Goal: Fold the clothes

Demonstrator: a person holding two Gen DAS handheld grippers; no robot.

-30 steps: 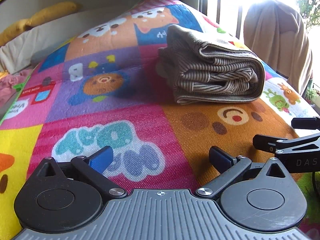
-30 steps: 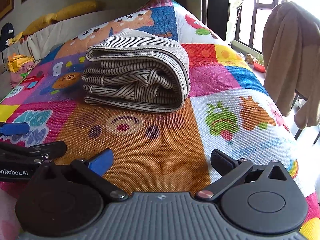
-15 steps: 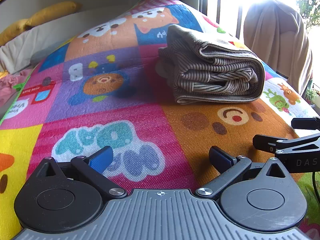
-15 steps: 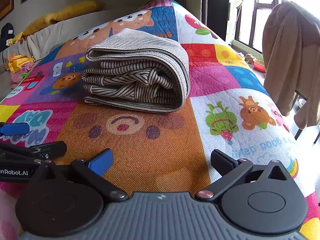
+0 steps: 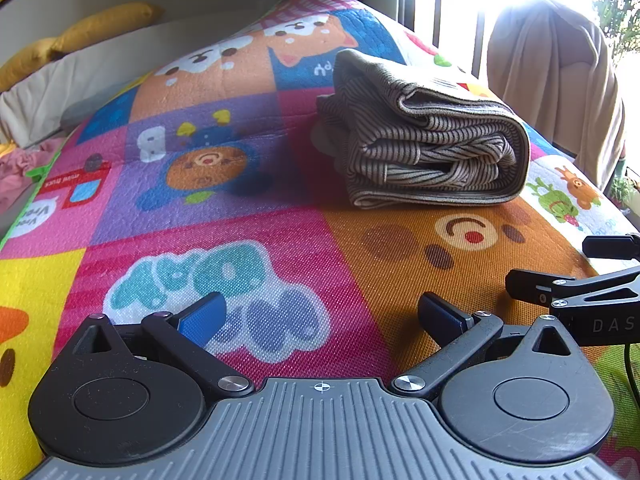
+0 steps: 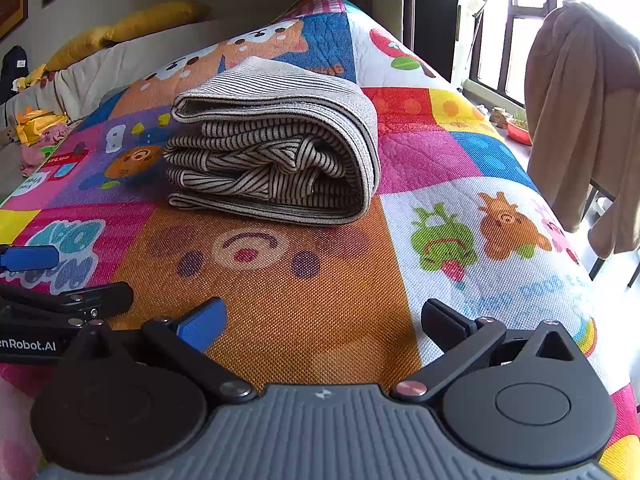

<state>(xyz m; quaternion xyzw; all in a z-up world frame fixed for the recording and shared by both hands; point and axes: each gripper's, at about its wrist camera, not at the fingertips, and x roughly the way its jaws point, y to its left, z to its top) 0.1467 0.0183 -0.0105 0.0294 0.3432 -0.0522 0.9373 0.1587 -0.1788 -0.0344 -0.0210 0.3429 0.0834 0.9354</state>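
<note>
Folded striped garment (image 6: 276,152) on mat (image 6: 320,292), apparently untouched.

A folded striped garment (image 5: 424,140) lies on a bright cartoon-print play mat (image 5: 248,216), its thick rolled fold facing right. In the foreground the left gripper (image 5: 320,318) rests low over the mat, fingers spread wide and holding nothing, well short of the garment. The right gripper (image 5: 568,272) reaches in from the right edge, its two tips apart. Behind, a beige cloth (image 5: 552,80) hangs over a chair by a sunlit window, and yellow cushions (image 5: 80,40) line the far wall
</note>
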